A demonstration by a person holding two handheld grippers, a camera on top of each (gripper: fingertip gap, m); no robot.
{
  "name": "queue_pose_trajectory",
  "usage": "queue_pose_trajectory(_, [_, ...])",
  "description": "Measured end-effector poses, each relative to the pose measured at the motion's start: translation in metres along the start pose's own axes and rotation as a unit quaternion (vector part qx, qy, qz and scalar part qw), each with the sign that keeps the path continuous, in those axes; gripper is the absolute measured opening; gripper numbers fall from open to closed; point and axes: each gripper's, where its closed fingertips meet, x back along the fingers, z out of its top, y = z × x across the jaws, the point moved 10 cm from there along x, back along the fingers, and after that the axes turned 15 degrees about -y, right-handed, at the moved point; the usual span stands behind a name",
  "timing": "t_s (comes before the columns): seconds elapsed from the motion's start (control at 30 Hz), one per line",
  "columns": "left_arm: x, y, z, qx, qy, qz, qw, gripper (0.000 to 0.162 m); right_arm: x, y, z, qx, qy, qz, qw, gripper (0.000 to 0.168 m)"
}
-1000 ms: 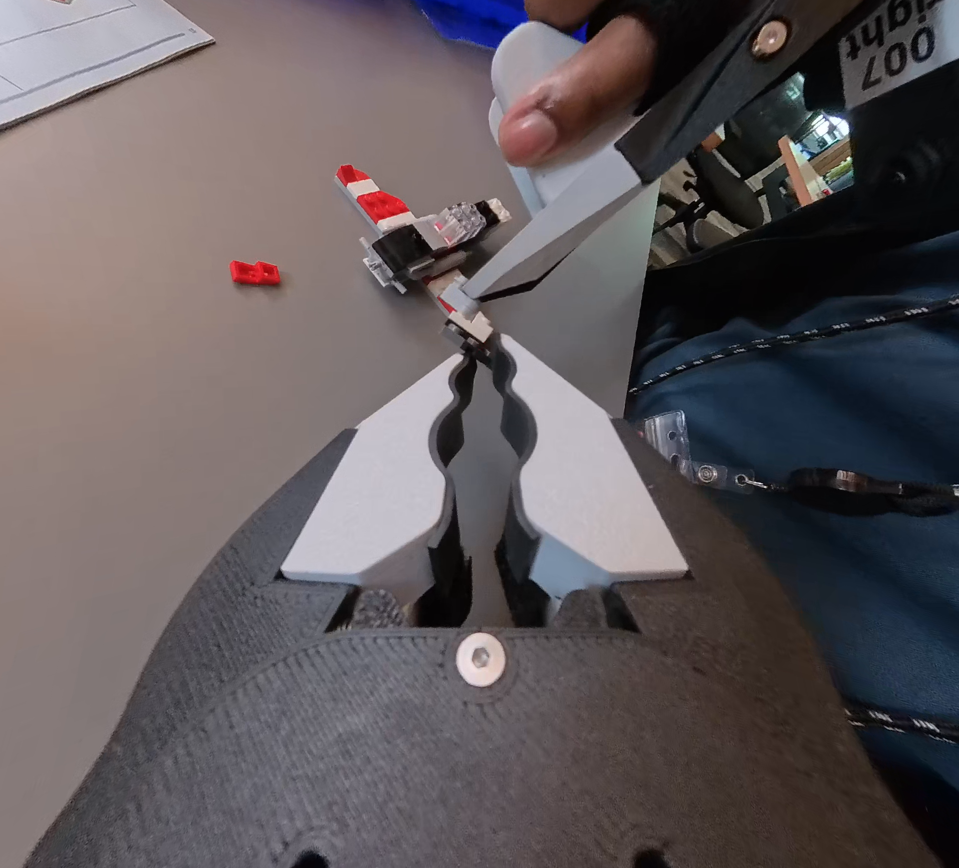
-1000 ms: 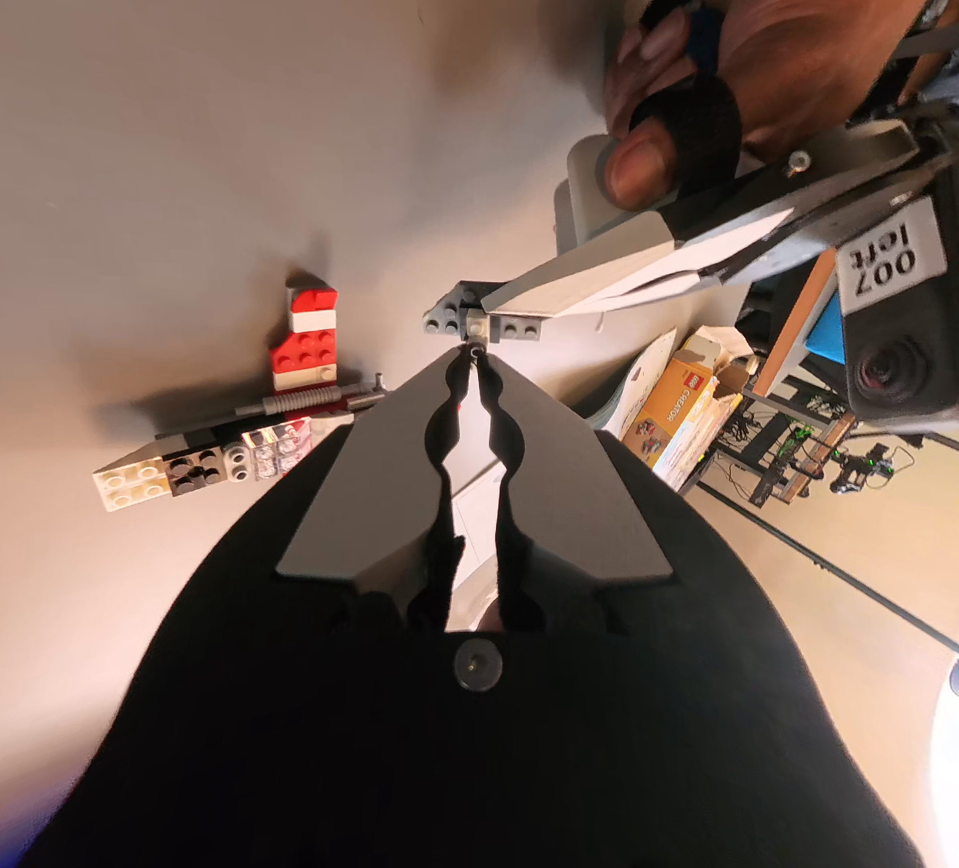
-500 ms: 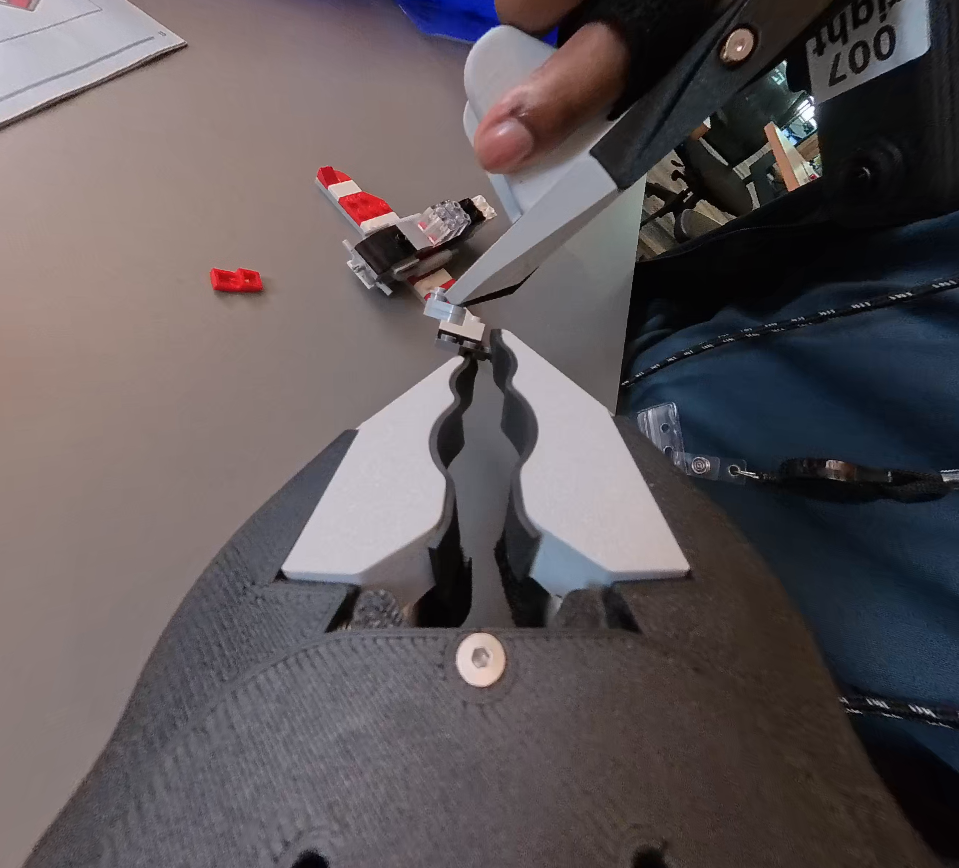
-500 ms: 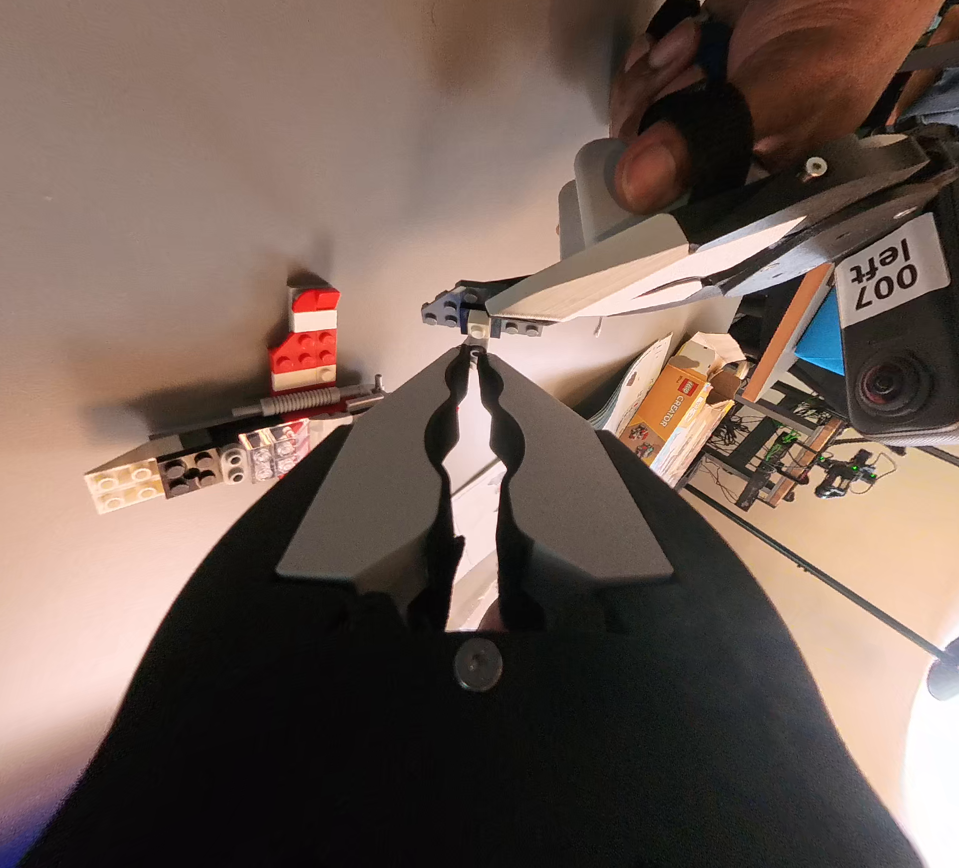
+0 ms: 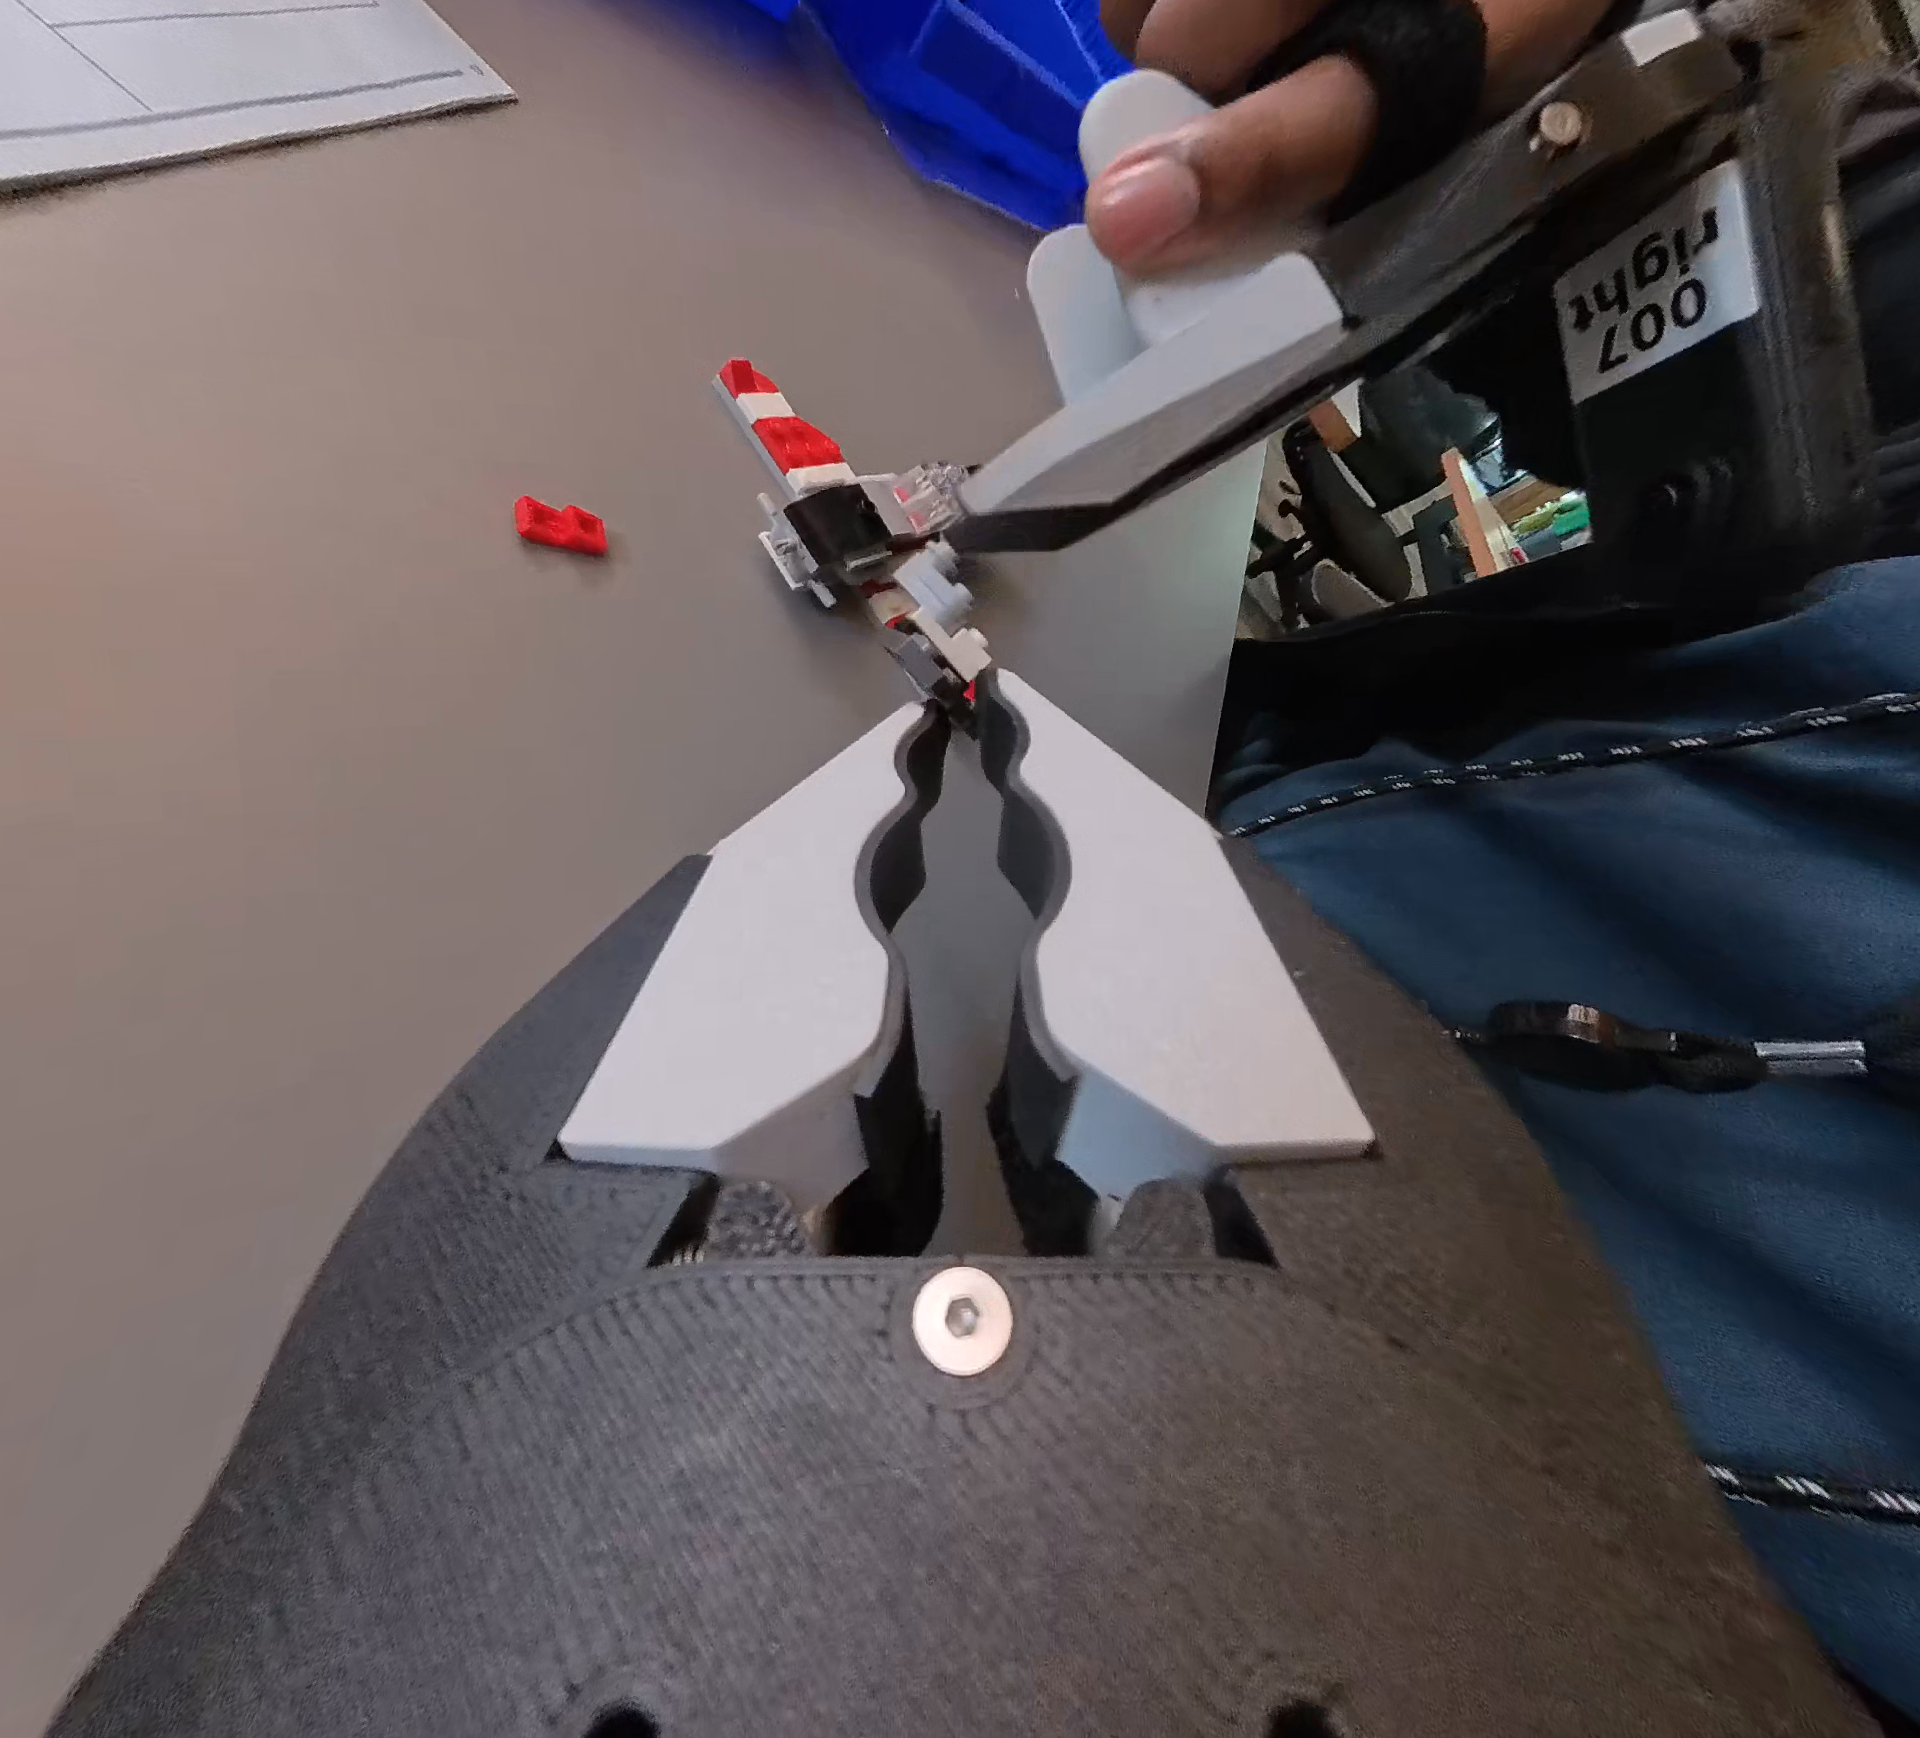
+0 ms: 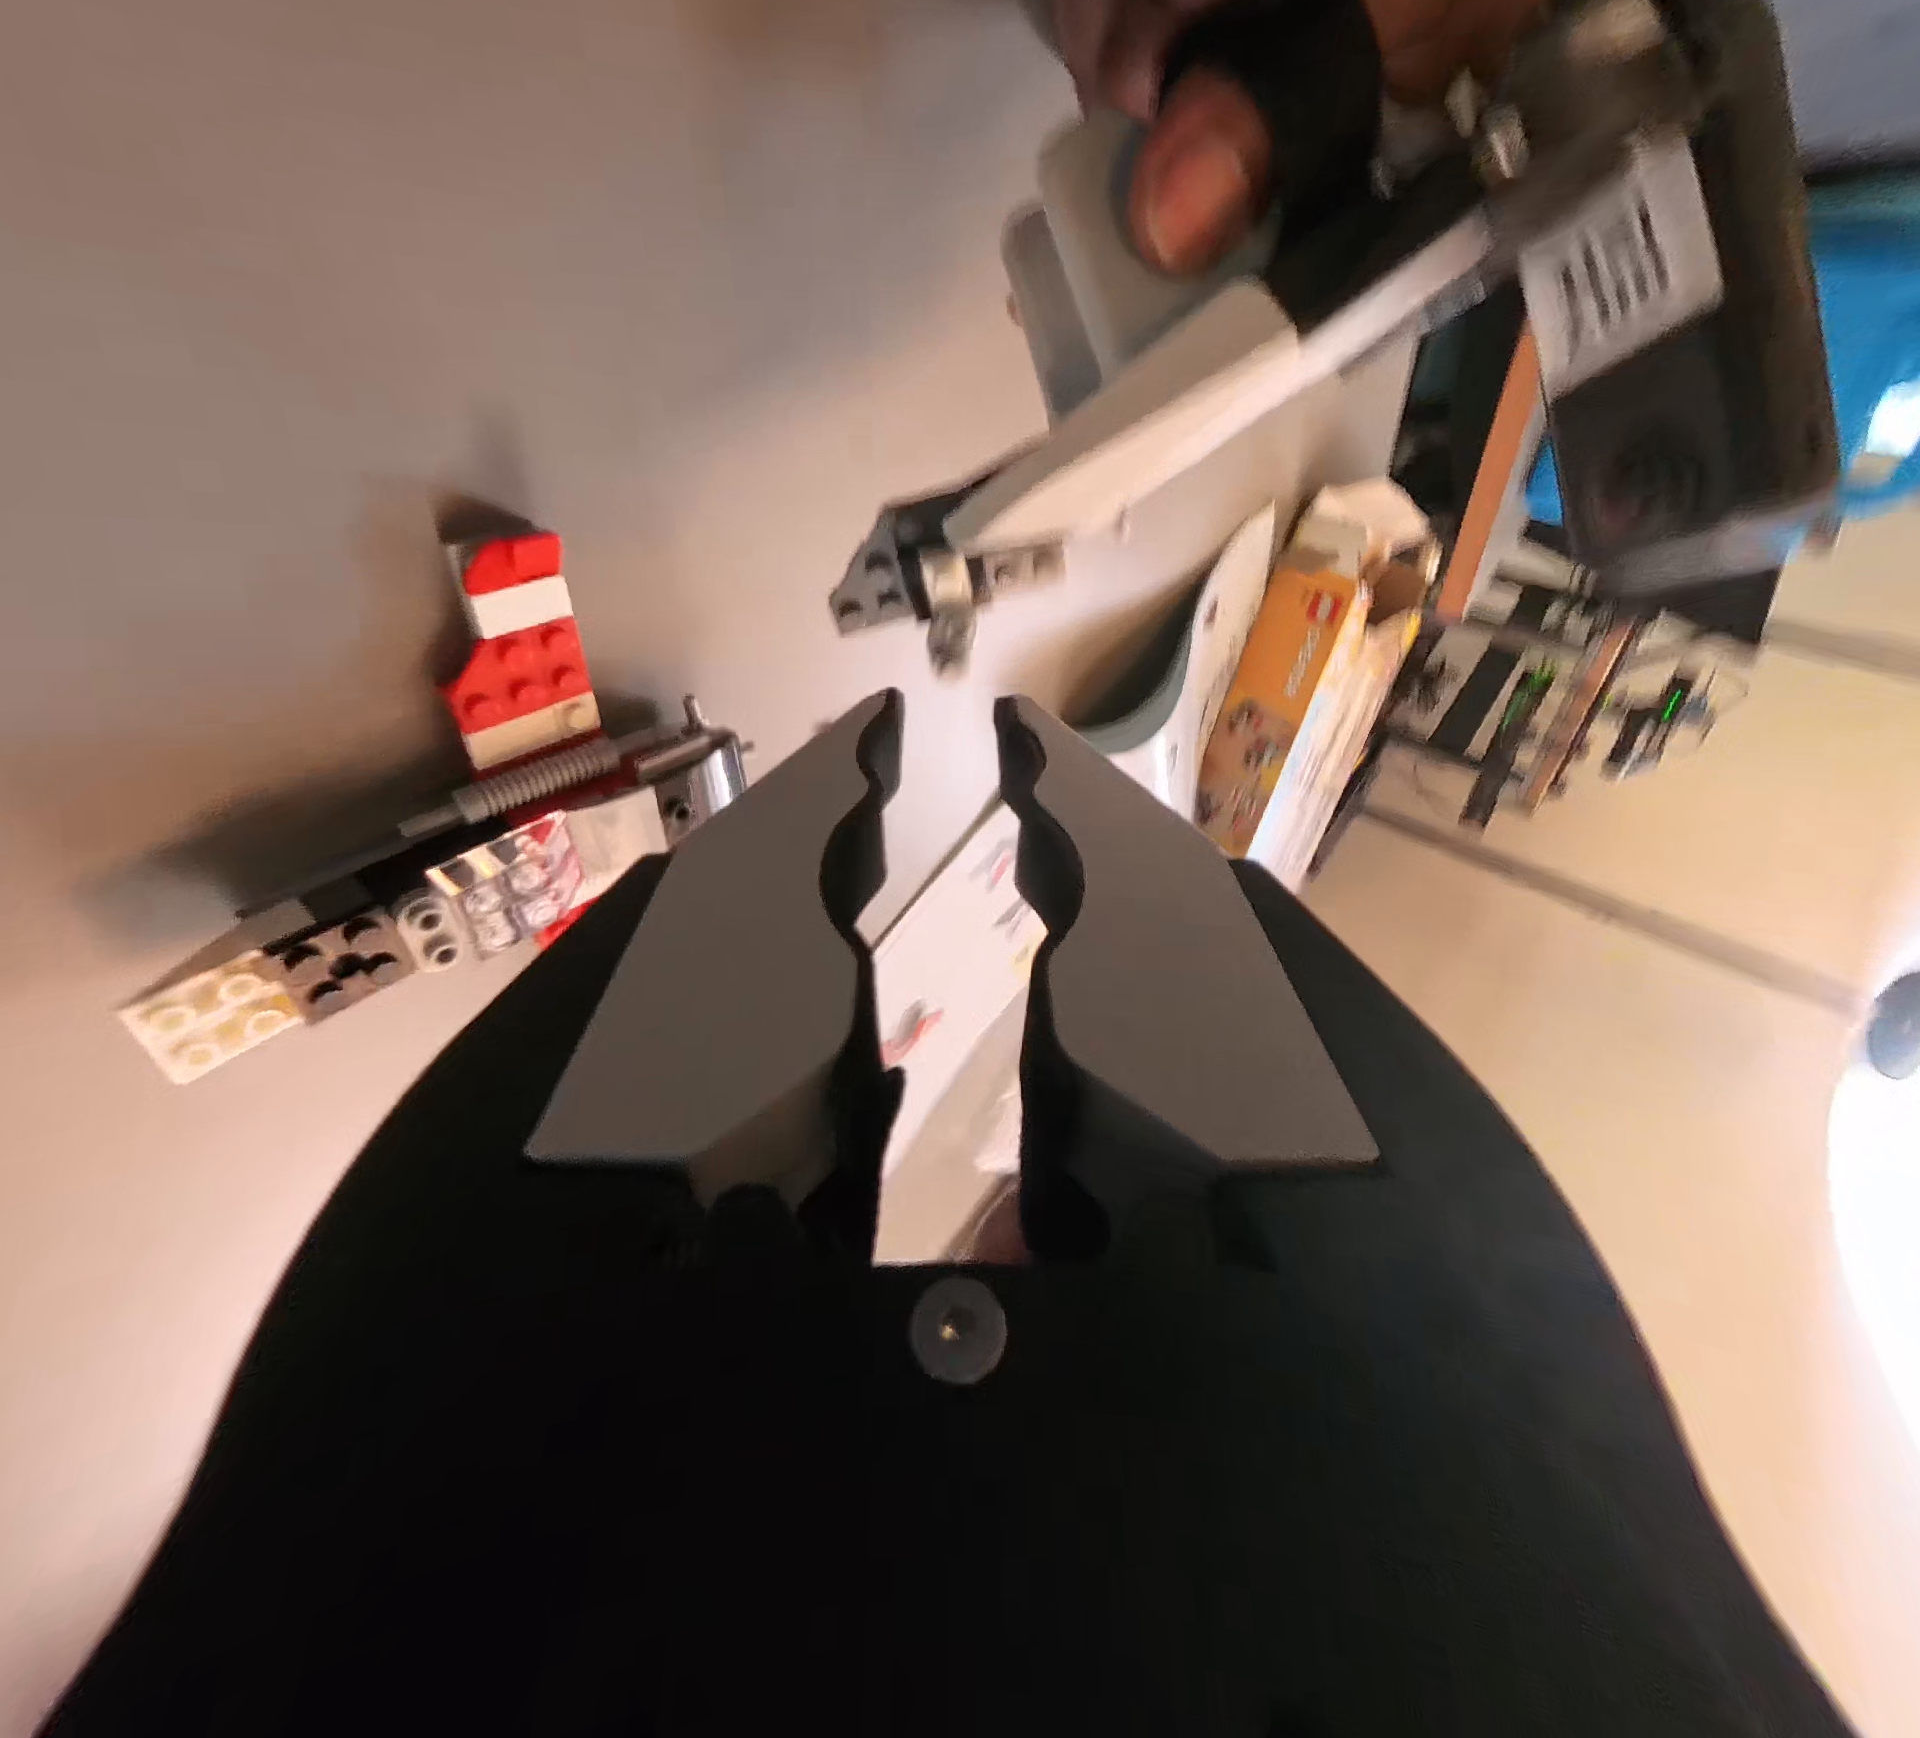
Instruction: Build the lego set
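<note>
L gripper (image 5: 958,712): jaws clamped on grey piece (image 5: 940,649).
R gripper (image 6: 943,720): jaws apart, nothing held.
Model (image 5: 821,493): laid on desk (image 5: 312,753).
Red plate (image 5: 559,525): apart, left of model.

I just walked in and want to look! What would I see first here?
The left hand-held gripper pinching a small grey lego piece right in the middle. Just behind it, the red-and-white lego plane lies on the grey table, with one loose red brick to its left.
</note>
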Motion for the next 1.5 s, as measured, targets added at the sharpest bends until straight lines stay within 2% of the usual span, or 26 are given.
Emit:
queue_pose_trajectory(0.1, [0.008, -0.002, 0.0, 0.01, 0.031, -0.025, 0.999, 0.006, 0.003, 0.004, -0.011, -0.121, 0.013, 0.02, 0.992, 0.023])
queue_pose_trajectory(0.17, [0.017, -0.002, 0.001, 0.018, 0.068, -0.061, 0.996, 0.006, 0.004, 0.006, -0.016, -0.225, 0.026, 0.043, 0.973, 0.024])
queue_pose_trajectory(0.3, [0.031, -0.003, 0.002, 0.033, 0.143, -0.154, 0.977, 0.006, 0.009, 0.013, -0.019, -0.401, 0.081, 0.061, 0.91, 0.029])
queue_pose_trajectory(0.43, [0.032, 0.0, 0.004, 0.036, 0.169, -0.22, 0.96, 0.005, 0.013, 0.022, -0.015, -0.501, 0.146, 0.056, 0.851, 0.033])
queue_pose_trajectory(0.53, [0.029, 0.004, 0.006, 0.034, 0.174, -0.249, 0.952, 0.006, 0.012, 0.026, -0.006, -0.53, 0.181, 0.062, 0.826, 0.035])
queue_pose_trajectory(0.63, [0.026, 0.006, 0.006, 0.036, 0.173, -0.257, 0.95, 0.006, 0.011, 0.028, -0.001, -0.549, 0.193, 0.054, 0.812, 0.027])
queue_pose_trajectory(0.83, [0.027, 0.0, 0.007, 0.064, 0.199, -0.246, 0.947, 0.008, 0.007, 0.028, 0.004, -0.586, 0.149, 0.013, 0.796, 0.025])
queue_pose_trajectory(1.0, [0.027, -0.005, 0.009, 0.092, 0.234, -0.233, 0.939, 0.014, 0.003, 0.027, 0.008, -0.636, 0.103, -0.029, 0.764, 0.025])
queue_pose_trajectory(1.27, [0.027, -0.006, 0.011, 0.098, 0.264, -0.213, 0.936, 0.007, -0.003, 0.03, 0.022, -0.669, 0.046, -0.09, 0.737, 0.025])
queue_pose_trajectory(1.5, [0.028, -0.006, 0.01, 0.099, 0.281, -0.212, 0.931, 0.006, -0.005, 0.032, 0.03, -0.683, 0.029, -0.121, 0.719, 0.025])
